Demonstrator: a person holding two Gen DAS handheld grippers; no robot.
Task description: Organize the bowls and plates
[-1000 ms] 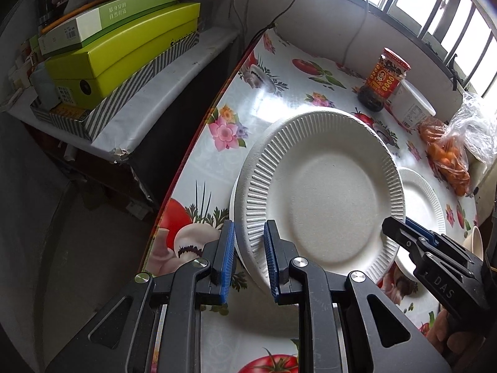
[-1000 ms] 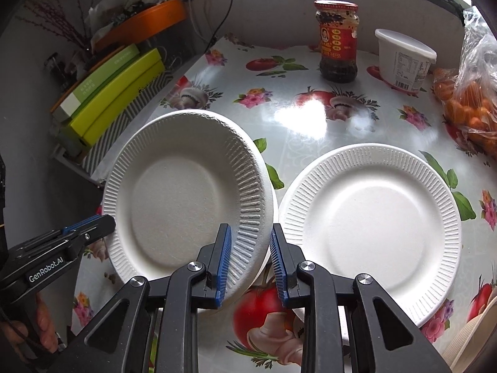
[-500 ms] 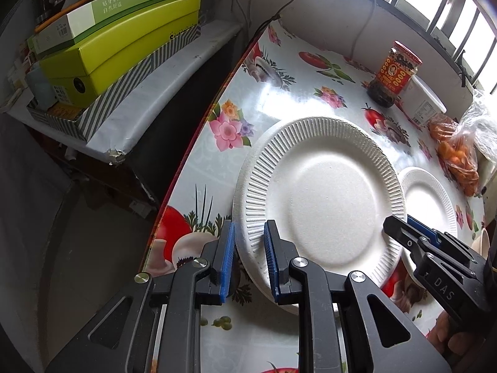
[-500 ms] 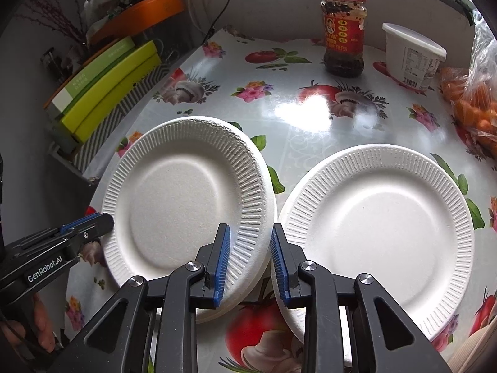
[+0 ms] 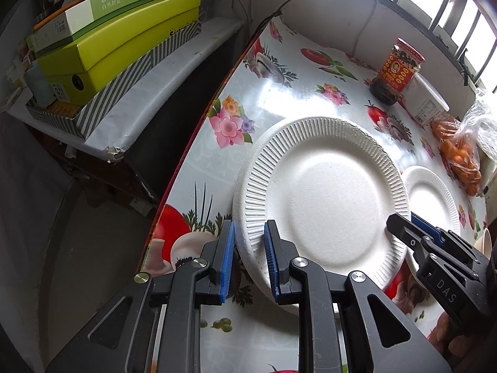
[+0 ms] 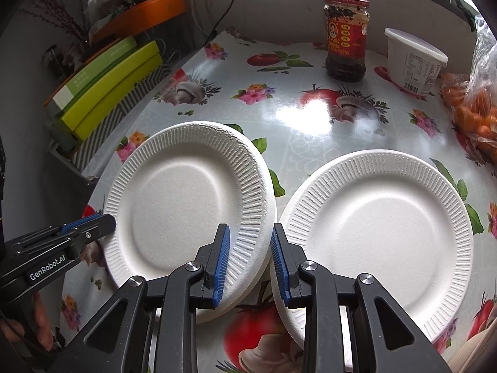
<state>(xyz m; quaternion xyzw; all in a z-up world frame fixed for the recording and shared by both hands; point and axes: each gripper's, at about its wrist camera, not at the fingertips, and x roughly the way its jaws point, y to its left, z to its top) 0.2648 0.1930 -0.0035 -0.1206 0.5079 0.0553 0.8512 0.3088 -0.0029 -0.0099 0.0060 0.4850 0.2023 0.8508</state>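
Blue-padded fingers of the left gripper (image 5: 248, 258) straddle the near rim of the left paper plate (image 5: 320, 199), with visible gaps on both sides, so I read this gripper as released rather than clamped. From the other side the right gripper (image 6: 250, 259) brackets the same plate's right edge (image 6: 189, 205) in the same way, its fingers parted and not pressing on the rim.

Judging by this, the step in hand is the setting-down of that plate onto a stack: a second white rim shows just beneath it, so it appears to sit on at least one other plate, near the table's left edge. The next move likely calls for backing both grippers off without dragging the light rim, then going for the second plate (image 6: 377, 239), which lies flat just beside the stack, their edges nearly touching.

Both plates are white, moulded pulp or foam, with ribbed rims and smooth, shallow centres, clean and empty. They rest on a glossy floral tablecloth (image 6: 279, 115). Further back stand a sauce jar (image 6: 346, 37) and a white tub (image 6: 414, 62), with a bag of oranges (image 6: 475, 115) at the right.
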